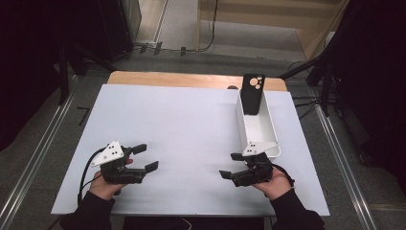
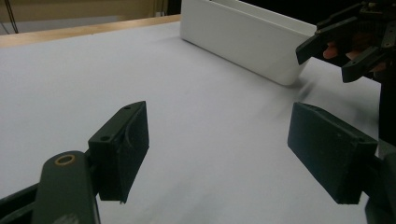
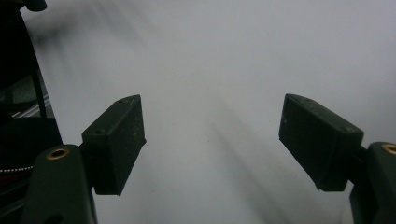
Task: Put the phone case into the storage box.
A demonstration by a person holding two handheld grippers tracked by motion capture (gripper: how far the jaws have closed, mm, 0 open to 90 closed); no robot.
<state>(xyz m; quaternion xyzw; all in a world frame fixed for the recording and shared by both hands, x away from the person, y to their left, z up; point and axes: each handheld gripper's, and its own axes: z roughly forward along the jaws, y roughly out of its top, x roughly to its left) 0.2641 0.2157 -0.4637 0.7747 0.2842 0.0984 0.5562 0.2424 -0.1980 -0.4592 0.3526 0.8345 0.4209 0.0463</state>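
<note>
A black phone case (image 1: 252, 93) with round camera cut-outs stands upright in the far end of a long white bin (image 1: 258, 125) at the right of the table. My left gripper (image 1: 146, 157) hovers over the white table top (image 1: 182, 129) at the front left, jaws wide apart and empty. My right gripper (image 1: 231, 165) sits at the front right, just before the bin's near end, open with nothing between its jaws. In the left gripper view my own jaws (image 2: 217, 151) frame bare table, with the bin (image 2: 243, 39) and the right gripper (image 2: 338, 53) beyond. The right gripper view has its jaws (image 3: 210, 140) over plain white surface.
The white sheet covers a wooden table whose far edge (image 1: 191, 79) is bare wood. Dark stands (image 1: 72, 62) and a metal rail (image 1: 28, 167) flank the table on the floor. A black cable (image 1: 86, 175) trails from the left gripper.
</note>
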